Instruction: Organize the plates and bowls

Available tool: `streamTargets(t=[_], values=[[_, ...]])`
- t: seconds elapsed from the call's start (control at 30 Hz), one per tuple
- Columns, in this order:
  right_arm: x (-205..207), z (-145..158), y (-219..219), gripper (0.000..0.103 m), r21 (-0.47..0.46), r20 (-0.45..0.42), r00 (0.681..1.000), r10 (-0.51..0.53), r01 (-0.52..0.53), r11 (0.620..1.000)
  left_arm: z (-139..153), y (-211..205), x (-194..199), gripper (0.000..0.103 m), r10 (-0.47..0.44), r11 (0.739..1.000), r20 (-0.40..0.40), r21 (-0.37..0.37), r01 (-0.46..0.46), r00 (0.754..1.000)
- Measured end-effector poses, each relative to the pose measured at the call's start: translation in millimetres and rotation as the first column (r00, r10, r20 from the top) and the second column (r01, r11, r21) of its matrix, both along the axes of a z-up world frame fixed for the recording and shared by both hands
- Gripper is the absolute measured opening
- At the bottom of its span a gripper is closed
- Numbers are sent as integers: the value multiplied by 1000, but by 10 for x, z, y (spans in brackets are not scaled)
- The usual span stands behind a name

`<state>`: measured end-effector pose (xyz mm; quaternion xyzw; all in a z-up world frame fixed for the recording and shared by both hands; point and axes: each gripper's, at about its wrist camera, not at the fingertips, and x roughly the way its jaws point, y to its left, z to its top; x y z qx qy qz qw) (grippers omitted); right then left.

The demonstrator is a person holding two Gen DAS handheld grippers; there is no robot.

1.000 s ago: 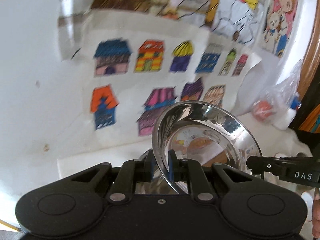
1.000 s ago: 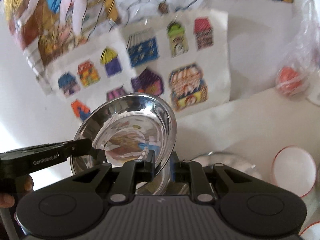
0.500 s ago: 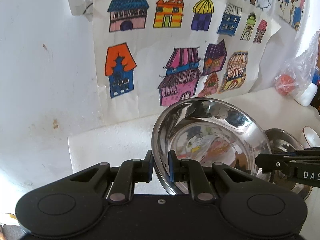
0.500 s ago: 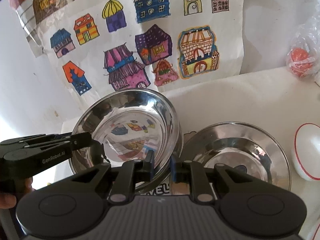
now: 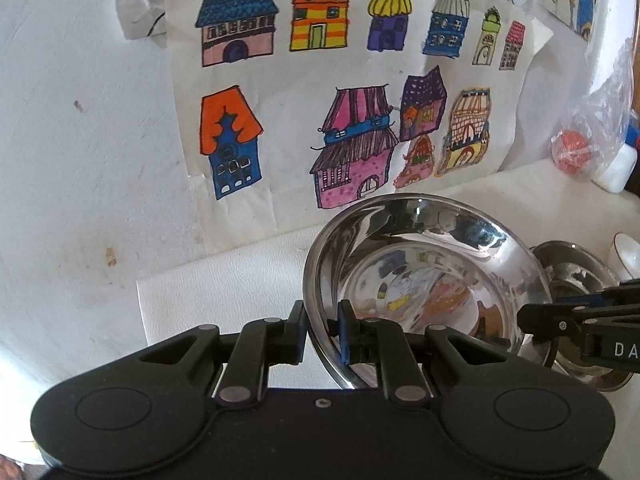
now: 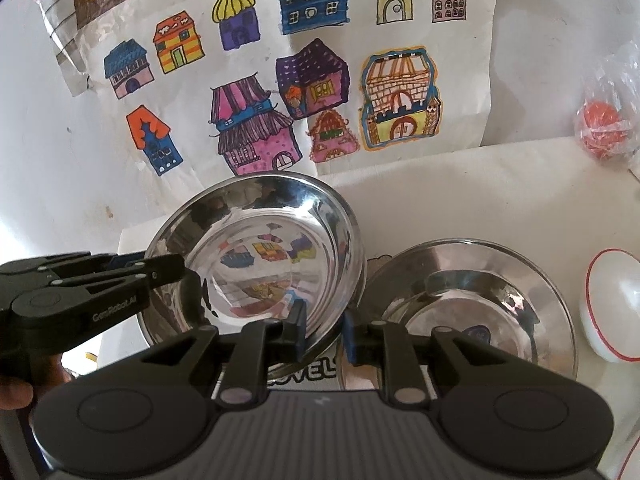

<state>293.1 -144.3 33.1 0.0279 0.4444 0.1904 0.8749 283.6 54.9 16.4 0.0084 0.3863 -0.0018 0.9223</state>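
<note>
Steel bowl pinched on opposite rims by my left gripper and right gripper; second steel bowl sits at 3 o'clock, nearer right.

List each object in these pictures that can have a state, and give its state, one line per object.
steel bowl: tilted, gripped at both rims.
left gripper: shut on steel bowl.
right gripper: shut on steel bowl.
steel plate: flat on table, empty.
white bowl: upright, empty.

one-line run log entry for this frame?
left gripper: shut on steel bowl rim | right gripper: shut on opposite rim | bowl: tilted | second steel bowl: on table, right
</note>
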Motion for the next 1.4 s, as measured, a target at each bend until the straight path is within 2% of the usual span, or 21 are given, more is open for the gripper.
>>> streamTargets(t=[0.4,0.67,0.77,0.87,0.93,1.03,1.17,1.23,1.3,1.4], values=[[-6,8,6,23,-19,9,1000,8,-8,1000,-23,25,22,19,8,1000,-26,-20,-8,1000],[-8,-6,-33,26,-12,13,1000,8,-8,1000,31,30,-11,19,13,1000,-5,-28,-14,1000],[-14,-6,-71,27,0,19,1000,3,-3,1000,66,33,-23,23,14,999,2,-35,-14,1000],[-45,43,-104,30,14,38,999,3,-4,1000,93,35,-43,30,15,999,11,-43,-15,1000],[-83,95,-130,43,16,61,998,5,-6,1000,115,26,-51,38,12,999,17,-52,-11,1000],[-162,175,-226,58,33,96,995,1,-5,999,176,-4,-83,52,5,998,41,-65,-2,999],[-315,285,-431,74,50,150,988,-23,15,999,281,-96,-122,66,-8,998,82,-67,13,997],[-407,315,-556,85,54,180,983,-45,35,998,334,-161,-139,74,-19,997,102,-71,27,995],[-499,336,-717,93,85,191,978,-81,66,994,377,-238,-153,80,-38,996,123,-80,48,992],[-636,380,-956,97,135,204,970,-133,107,985,424,-382,-184,83,-71,993,148,-82,84,986]])
